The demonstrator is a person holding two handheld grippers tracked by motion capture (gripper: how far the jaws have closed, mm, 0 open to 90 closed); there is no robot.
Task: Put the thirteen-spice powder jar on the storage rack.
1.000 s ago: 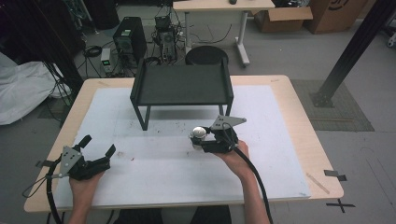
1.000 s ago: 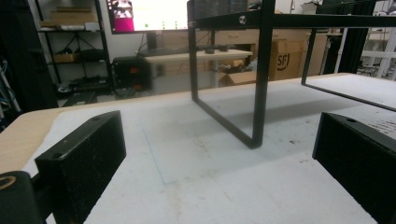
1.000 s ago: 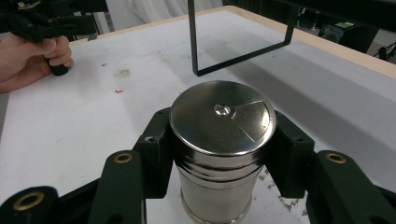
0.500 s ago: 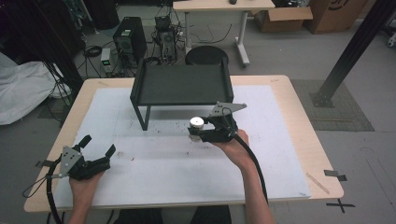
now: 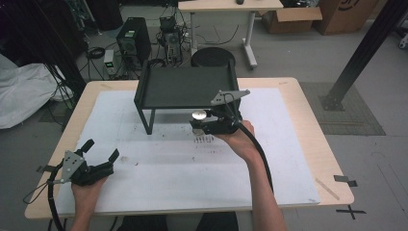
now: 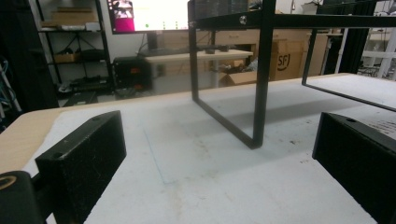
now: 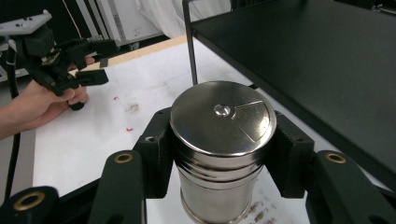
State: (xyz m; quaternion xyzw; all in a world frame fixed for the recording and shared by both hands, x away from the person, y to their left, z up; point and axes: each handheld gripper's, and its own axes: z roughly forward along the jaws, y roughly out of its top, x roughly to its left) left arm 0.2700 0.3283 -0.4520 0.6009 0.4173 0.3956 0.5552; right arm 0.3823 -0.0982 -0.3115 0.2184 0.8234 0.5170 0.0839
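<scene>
A shiny steel shaker tin (image 7: 219,154) with a flat lid stands upright between the jaws of my right gripper (image 7: 219,158), which is shut on it. In the high view the tin (image 5: 198,116) hangs above the white mat just in front of the black raised shelf (image 5: 187,86), at about the height of its deck. My left gripper (image 5: 98,153) rests open near the mat's front left corner, nothing between its jaws. In the left gripper view the shelf's leg frame (image 6: 259,93) stands ahead. The right gripper view also shows the left hand and its gripper (image 7: 60,56) farther off.
A white mat (image 5: 159,163) covers most of the wooden table (image 5: 308,125). Small dark marks (image 5: 204,139) lie on the mat below the tin. Beyond the table stand a round black stool (image 5: 212,57), computer gear (image 5: 130,41) and cardboard boxes (image 5: 293,17).
My right gripper has carried the tin up and away from me, from the mat's middle to the shelf's front edge. The left gripper has stayed put.
</scene>
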